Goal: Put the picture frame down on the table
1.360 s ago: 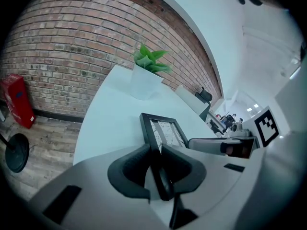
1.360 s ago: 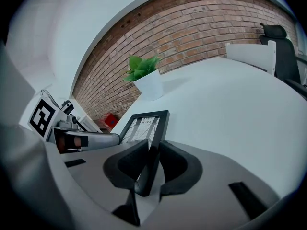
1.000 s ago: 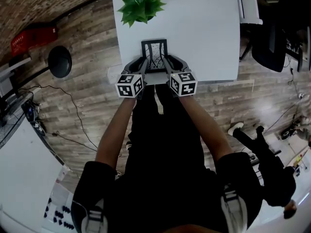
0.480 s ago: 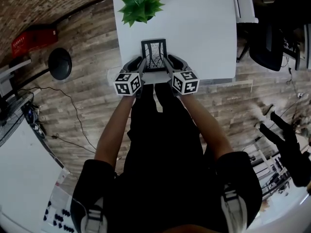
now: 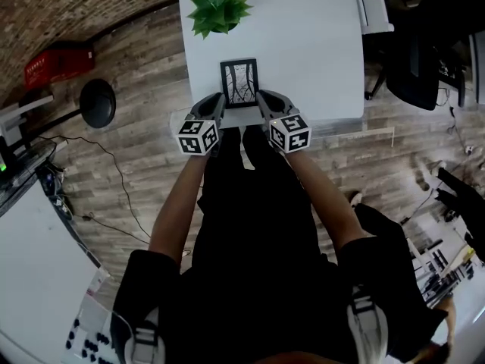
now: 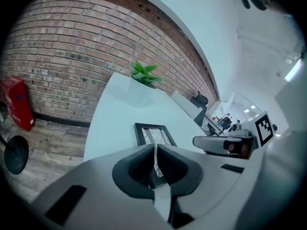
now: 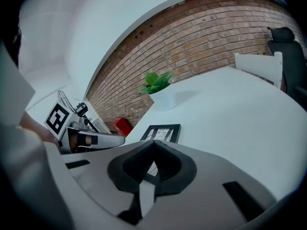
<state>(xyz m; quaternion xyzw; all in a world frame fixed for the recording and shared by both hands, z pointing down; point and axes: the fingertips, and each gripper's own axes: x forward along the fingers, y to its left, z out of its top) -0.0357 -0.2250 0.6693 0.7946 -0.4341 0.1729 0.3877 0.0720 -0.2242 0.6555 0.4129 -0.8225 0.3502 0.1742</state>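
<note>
Left tongs (image 5: 218,103), right tongs (image 5: 261,101) retreated from picture frame (image 5: 239,82).

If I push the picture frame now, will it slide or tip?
The picture frame lies flat on the white table, so it should slide, not tip. It looks thin and stiff, probably light. Its front may be glass, so go gently.
</note>
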